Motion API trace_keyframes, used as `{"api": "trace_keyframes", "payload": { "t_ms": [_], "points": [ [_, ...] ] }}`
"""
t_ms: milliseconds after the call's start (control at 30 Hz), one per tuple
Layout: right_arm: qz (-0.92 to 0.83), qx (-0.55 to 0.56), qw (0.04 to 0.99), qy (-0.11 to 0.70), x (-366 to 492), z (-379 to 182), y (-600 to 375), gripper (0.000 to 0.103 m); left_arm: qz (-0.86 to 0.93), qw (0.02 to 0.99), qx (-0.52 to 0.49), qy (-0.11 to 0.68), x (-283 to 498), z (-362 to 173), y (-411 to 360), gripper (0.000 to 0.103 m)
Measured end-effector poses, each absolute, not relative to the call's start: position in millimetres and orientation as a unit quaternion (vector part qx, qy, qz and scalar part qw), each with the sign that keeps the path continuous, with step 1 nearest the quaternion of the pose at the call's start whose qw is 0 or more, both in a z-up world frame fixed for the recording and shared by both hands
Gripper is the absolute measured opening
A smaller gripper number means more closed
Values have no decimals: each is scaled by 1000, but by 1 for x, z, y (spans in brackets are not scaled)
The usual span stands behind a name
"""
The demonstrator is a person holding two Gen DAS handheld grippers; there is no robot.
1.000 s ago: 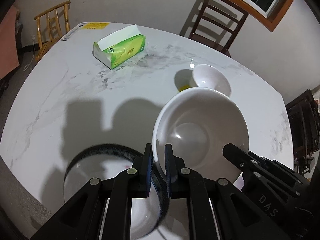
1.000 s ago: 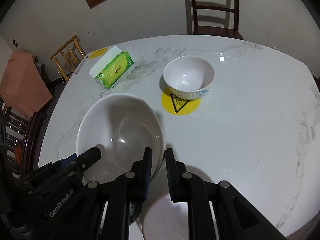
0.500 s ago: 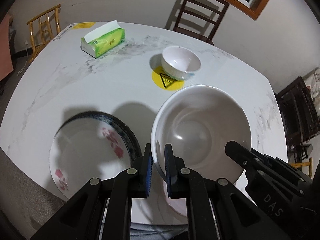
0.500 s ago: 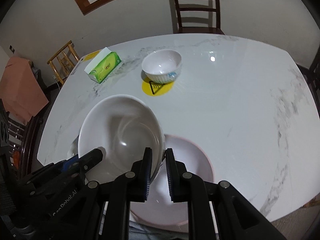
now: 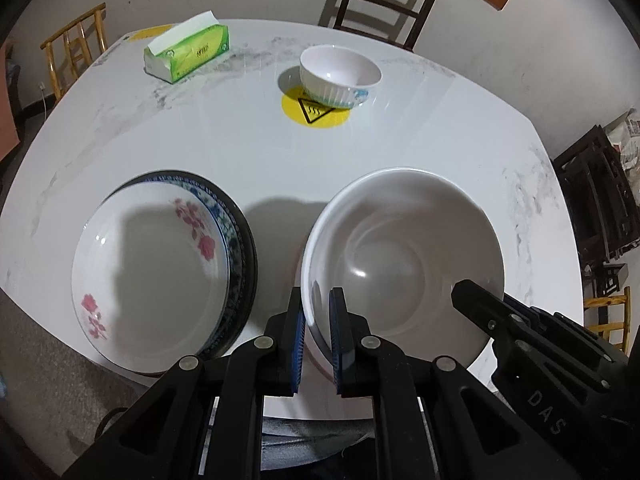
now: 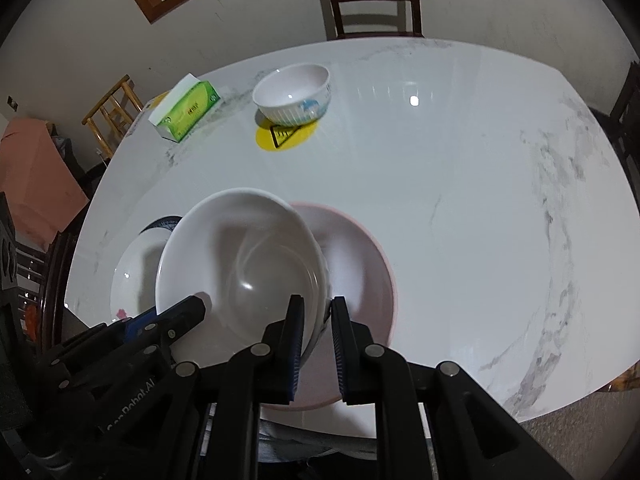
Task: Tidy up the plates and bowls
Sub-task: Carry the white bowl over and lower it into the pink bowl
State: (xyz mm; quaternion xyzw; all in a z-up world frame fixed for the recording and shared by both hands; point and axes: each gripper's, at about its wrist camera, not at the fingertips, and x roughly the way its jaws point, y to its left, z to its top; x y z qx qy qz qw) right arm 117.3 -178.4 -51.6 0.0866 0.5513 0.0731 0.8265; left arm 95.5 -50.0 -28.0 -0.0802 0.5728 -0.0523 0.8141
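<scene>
Both grippers clamp the same large white bowl [image 5: 400, 256]: left gripper [image 5: 317, 312] pinches its near-left rim, right gripper [image 6: 316, 320] its near-right rim. Bowl sits tilted above a pink plate [image 6: 360, 264] at the marble table [image 6: 460, 184] edge. Floral bowl stack [image 5: 160, 268] just left of it. Small ribbed bowl [image 5: 340, 76] on yellow sticker [image 5: 316, 114], tissue box [image 5: 188, 52] well beyond.

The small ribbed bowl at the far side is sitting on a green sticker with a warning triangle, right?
Not quite: the sticker under the small ribbed bowl is yellow, not green, as the left wrist view shows. The green thing nearby is the tissue box.
</scene>
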Motion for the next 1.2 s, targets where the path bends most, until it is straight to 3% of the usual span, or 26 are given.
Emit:
{"api": "trace_keyframes", "payload": {
  "t_ms": [533, 1200],
  "points": [
    [61, 81, 811, 576, 132, -85, -185, 15, -44, 802, -48, 593, 107, -59, -68, 9],
    [63, 90, 806, 582, 135, -92, -187, 17, -42, 801, -57, 595, 113, -59, -68, 10]
  ]
}}
